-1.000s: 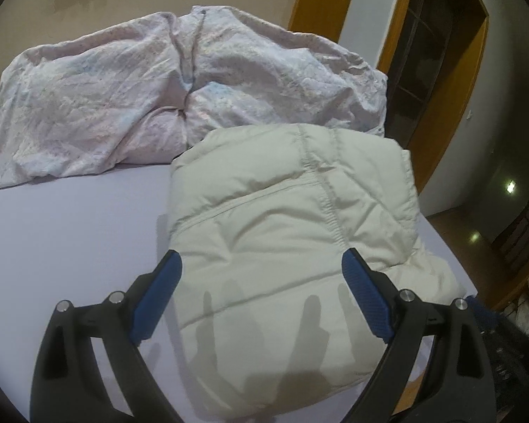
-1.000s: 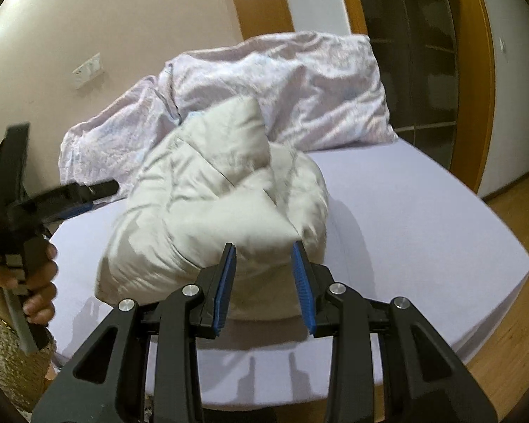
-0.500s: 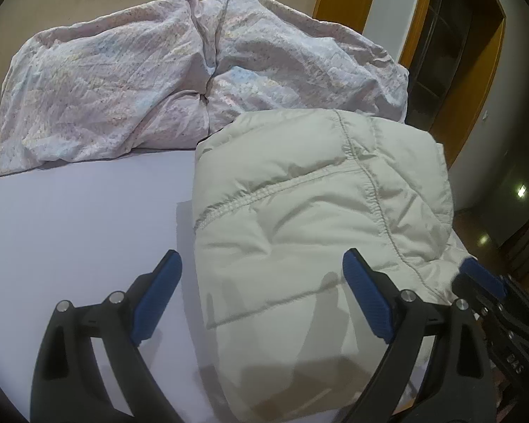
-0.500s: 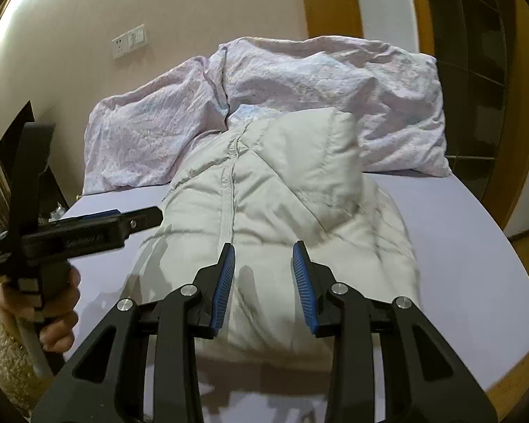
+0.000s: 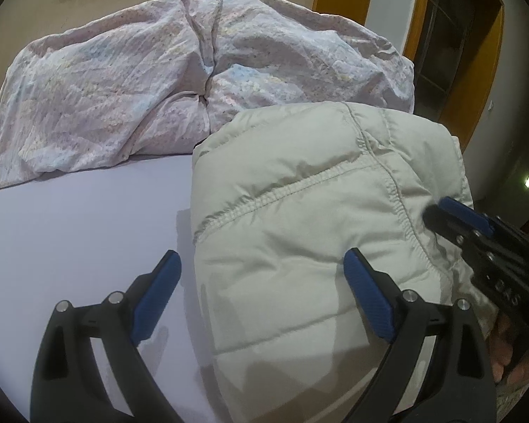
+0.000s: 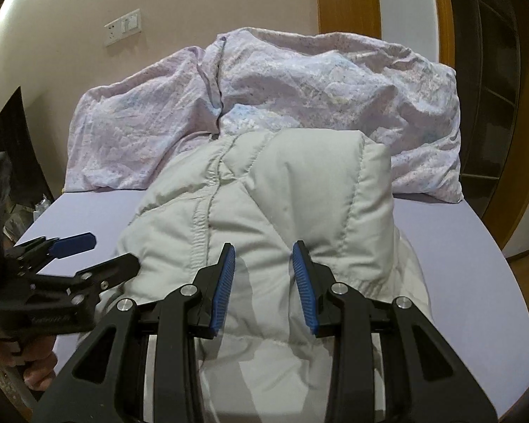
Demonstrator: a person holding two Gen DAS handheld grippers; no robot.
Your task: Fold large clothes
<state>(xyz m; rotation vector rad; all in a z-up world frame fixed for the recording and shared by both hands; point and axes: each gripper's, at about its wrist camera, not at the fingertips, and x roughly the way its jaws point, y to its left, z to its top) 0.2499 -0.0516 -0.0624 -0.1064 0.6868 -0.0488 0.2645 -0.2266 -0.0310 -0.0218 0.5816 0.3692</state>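
Note:
A cream puffy quilted jacket (image 5: 310, 218) lies folded in a thick bundle on the lilac bed sheet (image 5: 81, 218). It also shows in the right wrist view (image 6: 264, 204). My left gripper (image 5: 262, 275) is wide open and empty, hovering over the jacket's near left edge. My right gripper (image 6: 263, 268) is partly open and empty, just above the jacket's near end. The right gripper shows in the left wrist view (image 5: 455, 215) at the jacket's right side. The left gripper shows in the right wrist view (image 6: 84, 253) at the jacket's left side.
A crumpled pale floral duvet (image 5: 180, 81) is heaped along the head of the bed (image 6: 458, 246) against the beige wall. A wooden door frame (image 6: 349, 0) and dark shelving stand to the right. The bed's rounded edge drops to a wood floor at the right.
Both grippers have moved closer to the jacket. The right gripper has swung round to face the head of the bed and now reaches in beside the jacket's right side.

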